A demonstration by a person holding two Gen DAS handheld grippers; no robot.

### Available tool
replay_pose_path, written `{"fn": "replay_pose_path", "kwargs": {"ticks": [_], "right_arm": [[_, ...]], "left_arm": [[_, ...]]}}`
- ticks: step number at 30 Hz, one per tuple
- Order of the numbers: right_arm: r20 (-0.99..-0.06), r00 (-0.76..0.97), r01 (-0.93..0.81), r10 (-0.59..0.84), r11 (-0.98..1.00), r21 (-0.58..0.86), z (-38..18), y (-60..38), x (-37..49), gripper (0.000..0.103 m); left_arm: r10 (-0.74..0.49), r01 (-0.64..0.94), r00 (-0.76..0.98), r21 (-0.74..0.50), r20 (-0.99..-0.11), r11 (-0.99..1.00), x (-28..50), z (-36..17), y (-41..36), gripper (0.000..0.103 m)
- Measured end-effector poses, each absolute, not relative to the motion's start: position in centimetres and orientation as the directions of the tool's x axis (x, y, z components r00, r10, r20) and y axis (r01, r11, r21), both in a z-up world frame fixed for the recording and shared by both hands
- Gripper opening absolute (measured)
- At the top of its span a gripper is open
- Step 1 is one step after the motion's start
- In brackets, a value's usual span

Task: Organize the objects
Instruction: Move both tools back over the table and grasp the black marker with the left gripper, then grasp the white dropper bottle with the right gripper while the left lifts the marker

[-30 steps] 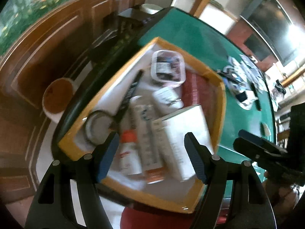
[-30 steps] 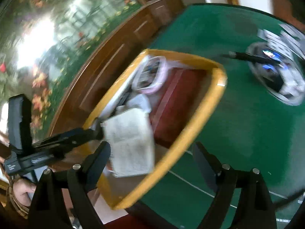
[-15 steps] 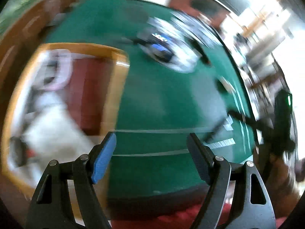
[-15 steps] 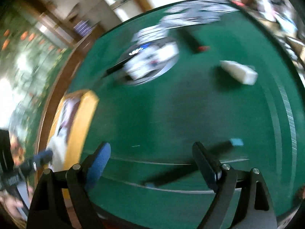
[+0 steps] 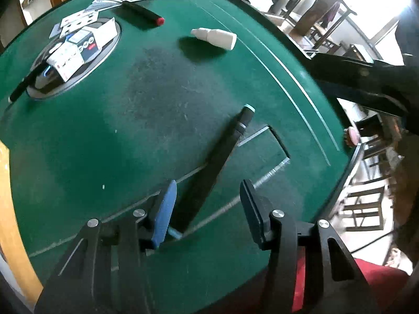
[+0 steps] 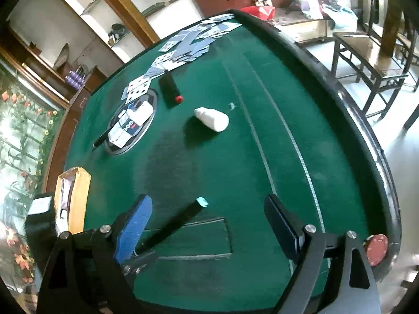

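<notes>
A long black pen (image 5: pixel 214 164) with a pale blue end lies on the green felt table (image 5: pixel 131 130). My left gripper (image 5: pixel 207 209) is open, its fingers on either side of the pen's near end, not closed on it. The pen also shows in the right wrist view (image 6: pixel 172 225), close to the blue left finger (image 6: pixel 133 227) of my right gripper (image 6: pixel 209 230), which is open and empty. A white dropper bottle (image 5: pixel 214 38) lies further back; it also shows in the right wrist view (image 6: pixel 212 119). A black marker with a red end (image 5: pixel 142 13) lies beyond it.
A round recess (image 5: pixel 78 52) holds card boxes, with a thin black pen across it. Playing cards (image 6: pixel 188 44) are spread at the far side. The yellow-rimmed box (image 6: pixel 76 204) stands at the table's left. A red chip (image 6: pixel 377 248) sits on the right rim. Chairs stand beyond the table.
Both grippers have swung away from the yellow-rimmed box to the right, over the open felt. My left gripper now straddles the black pen.
</notes>
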State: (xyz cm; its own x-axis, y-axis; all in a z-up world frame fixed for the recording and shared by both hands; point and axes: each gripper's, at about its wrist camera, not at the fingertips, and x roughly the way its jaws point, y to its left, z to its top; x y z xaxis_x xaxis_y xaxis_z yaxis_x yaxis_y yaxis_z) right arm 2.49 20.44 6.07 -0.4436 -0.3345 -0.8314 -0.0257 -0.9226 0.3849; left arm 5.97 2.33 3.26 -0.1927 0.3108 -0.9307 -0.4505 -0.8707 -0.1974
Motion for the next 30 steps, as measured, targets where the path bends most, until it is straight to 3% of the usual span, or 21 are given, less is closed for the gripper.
{"fn": "replay_pose_path", "kwargs": {"ticks": [4, 11, 18, 23, 30], "right_arm": [[-0.832, -0.447, -0.038, -0.327, -0.923, 0.383, 6.1, 21.6, 2.7, 0.088], [-0.835, -0.44, -0.006, -0.33, -0.929, 0.37, 6.1, 22.0, 2.2, 0.088], [-0.853, -0.41, 0.139, -0.323, -0.946, 0.292, 6.2, 20.0, -0.7, 0.086], [-0.876, -0.367, 0.206, -0.314, -0.945, 0.253, 5.1, 18.3, -3.8, 0.069], [-0.906, -0.329, 0.308, -0.268, -0.937, 0.165, 3.5, 15.2, -8.9, 0.057]], "left_arm": [[0.305, -0.464, -0.202, -0.183, -0.931, -0.867, 5.9, 2.8, 3.3, 0.042], [0.223, -0.468, -0.246, -0.086, -0.943, -0.88, 6.3, 2.2, 4.1, 0.015], [0.211, -0.294, -0.252, -0.133, -0.944, -0.946, 6.1, 2.4, -1.2, 0.014], [0.214, -0.142, -0.252, -0.182, -0.944, -0.973, 6.8, 2.6, -6.1, 0.014], [0.215, -0.006, -0.263, -0.221, -0.941, -0.975, 9.0, 2.6, -9.4, 0.014]]}}
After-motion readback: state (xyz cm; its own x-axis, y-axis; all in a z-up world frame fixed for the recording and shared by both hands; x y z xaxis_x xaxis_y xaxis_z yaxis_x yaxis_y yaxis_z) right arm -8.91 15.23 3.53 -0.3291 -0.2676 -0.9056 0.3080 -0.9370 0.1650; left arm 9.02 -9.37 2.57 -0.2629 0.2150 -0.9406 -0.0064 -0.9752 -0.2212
